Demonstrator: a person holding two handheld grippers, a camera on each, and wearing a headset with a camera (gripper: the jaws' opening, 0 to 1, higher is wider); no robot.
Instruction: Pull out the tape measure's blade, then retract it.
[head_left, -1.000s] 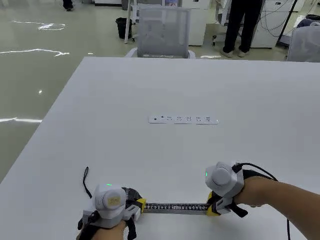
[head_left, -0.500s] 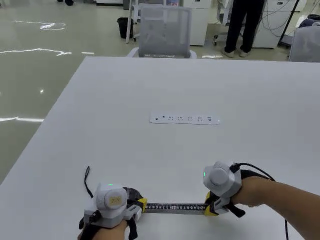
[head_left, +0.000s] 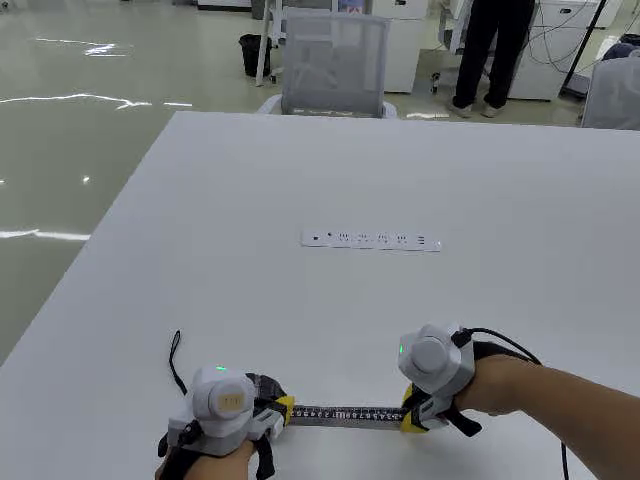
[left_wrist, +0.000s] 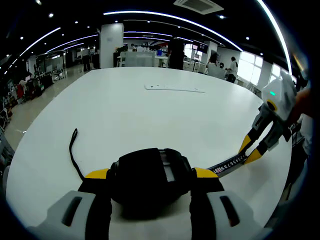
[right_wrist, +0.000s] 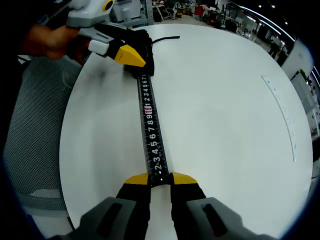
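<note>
The tape measure (right_wrist: 142, 46) lies close to the counter's (head_left: 400, 170) near edge. Its black case is clamped between the jaws of the left tool (left_wrist: 151, 173), which anchors it so the spring cannot drag it along. The blade (right_wrist: 151, 115) runs flat across the counter, parallel to that edge, to the right tool (right_wrist: 160, 179), whose jaws pinch its free end and keep it taut and under control. The wrist strap (head_left: 173, 360) trails toward the left edge, and a power strip (head_left: 370, 240) sits well apart, mid-counter. Compared with a second ago, the right tool is slightly nearer the left and the exposed blade is shorter. It looks as if the blade is being fed back in.
</note>
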